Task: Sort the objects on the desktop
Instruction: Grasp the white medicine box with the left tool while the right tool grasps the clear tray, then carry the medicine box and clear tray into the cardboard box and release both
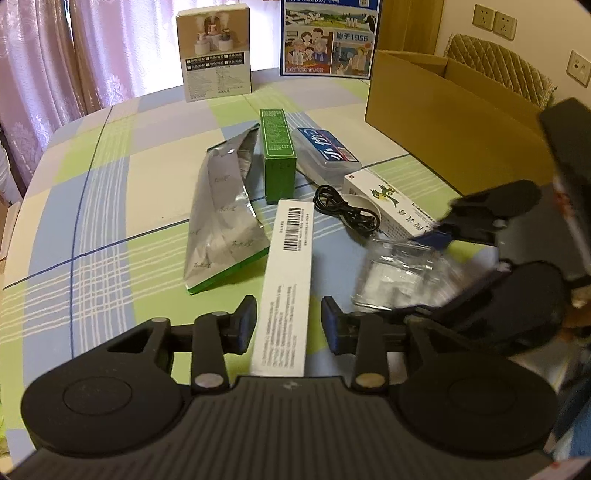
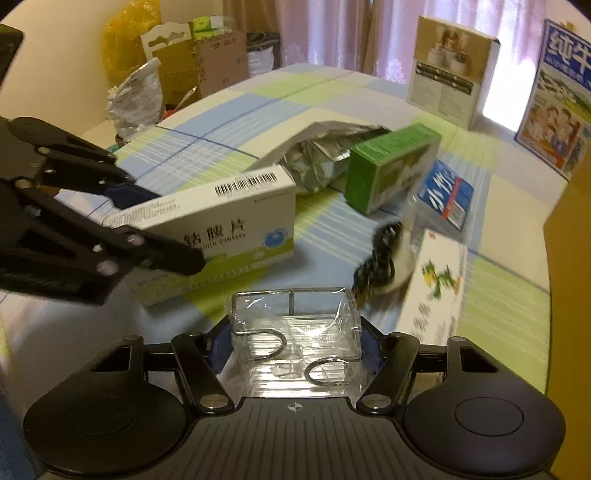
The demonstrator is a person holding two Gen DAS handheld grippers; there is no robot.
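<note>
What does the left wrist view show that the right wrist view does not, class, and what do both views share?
Only the left wrist view shows the open cardboard box, the wall sockets and the quilted chair back.

Only the right wrist view shows the yellow bag, the cluttered cartons beyond the table, and the wire hooks inside the clear packet.

Both show the white barcoded box, foil pouch, green box, black cable, dragon-print box and checked tablecloth.
</note>
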